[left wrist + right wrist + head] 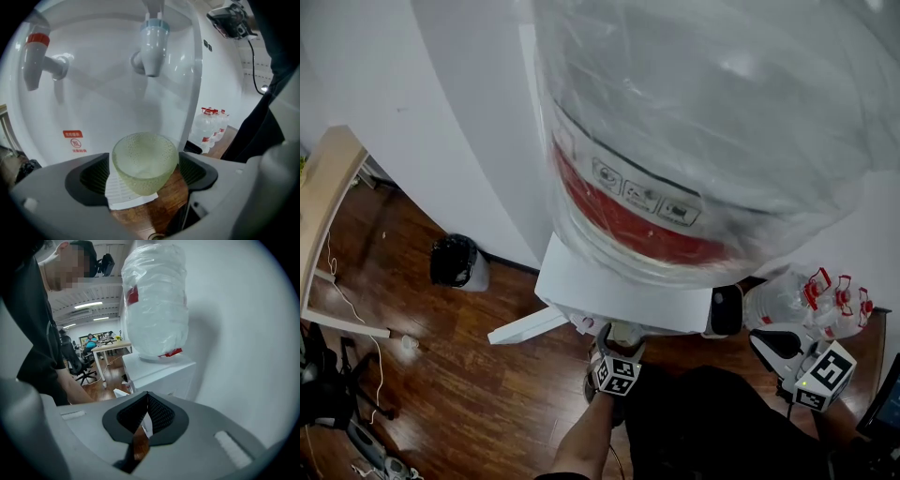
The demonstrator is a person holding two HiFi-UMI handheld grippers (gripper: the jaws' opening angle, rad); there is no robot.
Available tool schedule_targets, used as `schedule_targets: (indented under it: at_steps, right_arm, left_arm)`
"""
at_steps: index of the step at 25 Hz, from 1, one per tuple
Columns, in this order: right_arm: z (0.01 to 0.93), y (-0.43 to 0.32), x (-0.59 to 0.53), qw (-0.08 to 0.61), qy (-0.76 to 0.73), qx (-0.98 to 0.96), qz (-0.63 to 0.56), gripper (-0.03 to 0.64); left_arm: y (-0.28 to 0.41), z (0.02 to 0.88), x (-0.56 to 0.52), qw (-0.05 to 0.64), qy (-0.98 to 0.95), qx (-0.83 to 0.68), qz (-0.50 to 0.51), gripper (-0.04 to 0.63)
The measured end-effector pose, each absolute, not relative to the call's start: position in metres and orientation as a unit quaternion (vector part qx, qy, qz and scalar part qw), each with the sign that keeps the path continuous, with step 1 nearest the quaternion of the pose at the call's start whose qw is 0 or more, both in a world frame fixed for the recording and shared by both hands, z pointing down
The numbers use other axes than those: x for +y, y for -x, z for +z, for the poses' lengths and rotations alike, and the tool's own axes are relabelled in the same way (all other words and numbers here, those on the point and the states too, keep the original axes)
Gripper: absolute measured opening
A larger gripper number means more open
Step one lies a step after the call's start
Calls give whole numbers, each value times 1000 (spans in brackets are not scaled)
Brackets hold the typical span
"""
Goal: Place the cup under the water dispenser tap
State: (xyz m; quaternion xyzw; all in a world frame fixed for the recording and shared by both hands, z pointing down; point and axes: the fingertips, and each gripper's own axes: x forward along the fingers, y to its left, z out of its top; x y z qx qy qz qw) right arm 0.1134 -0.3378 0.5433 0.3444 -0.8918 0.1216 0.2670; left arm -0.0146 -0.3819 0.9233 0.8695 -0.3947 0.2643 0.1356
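A pale green, dimpled glass cup [144, 161] stands on the white drip grille [121, 196] of the water dispenser, directly below the blue-collared tap [153, 47]. A red-collared tap [35, 58] sticks out to the left. The jaws of my left gripper [619, 337] stand wide on either side of the cup, and the pads do not seem to press on it. My right gripper [146, 416] hangs back to the right of the dispenser, its dark pads closed together with nothing between them. In the head view the cup is hidden under the dispenser's top.
A big plastic-wrapped water bottle [712, 122] sits on the white dispenser [619, 295] against the wall. Spare bottles with red caps [811, 300] stand on the floor to the right. At the left are a black bin [455, 261] and a table [328, 178].
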Motion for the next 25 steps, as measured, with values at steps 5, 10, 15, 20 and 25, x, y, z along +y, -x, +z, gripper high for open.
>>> schedule_targets:
  at_steps: [5, 10, 15, 20, 25]
  right_arm:
    - [524, -109, -342, 243, -342, -897, 136, 5]
    - [482, -119, -337, 207, -335, -909, 136, 5]
    - [444, -118, -329, 173, -319, -921, 139, 5]
    - [413, -115, -336, 130, -333, -924, 133, 2]
    - [387, -101, -333, 88, -336, -930, 123, 2]
  left_arm:
    - [43, 895, -371, 168, -853, -413, 272, 370]
    - [60, 809, -353, 208, -836, -450, 234, 370]
    - [61, 701, -320, 171, -853, -448, 205, 217]
    - [62, 593, -306, 94, -866, -465, 158, 0]
    - [69, 523, -297, 72, -870, -474, 115, 0]
